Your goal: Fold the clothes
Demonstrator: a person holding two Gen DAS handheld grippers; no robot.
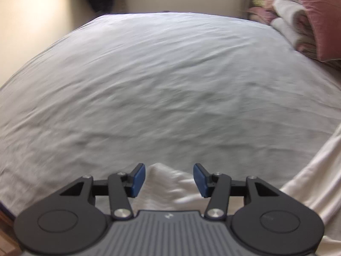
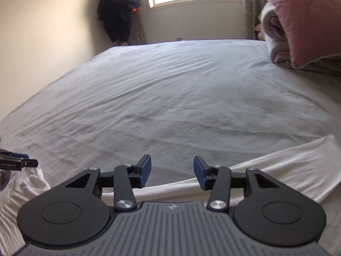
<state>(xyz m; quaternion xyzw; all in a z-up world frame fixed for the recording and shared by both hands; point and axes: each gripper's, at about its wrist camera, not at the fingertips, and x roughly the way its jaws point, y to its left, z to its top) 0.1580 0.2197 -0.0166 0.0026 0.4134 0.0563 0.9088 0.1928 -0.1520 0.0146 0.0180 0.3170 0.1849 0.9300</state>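
On the bed [image 1: 162, 81], a white garment [image 2: 283, 164] lies spread along the near edge, reaching toward the near right corner. The left gripper [image 1: 169, 180] hangs over a raised fold of it with its blue pads [image 1: 138, 179] parted and gripping nothing. The right gripper [image 2: 172, 171] is likewise parted and empty above the garment's upper edge, with pink pillows [image 2: 307, 21] at the far right corner.
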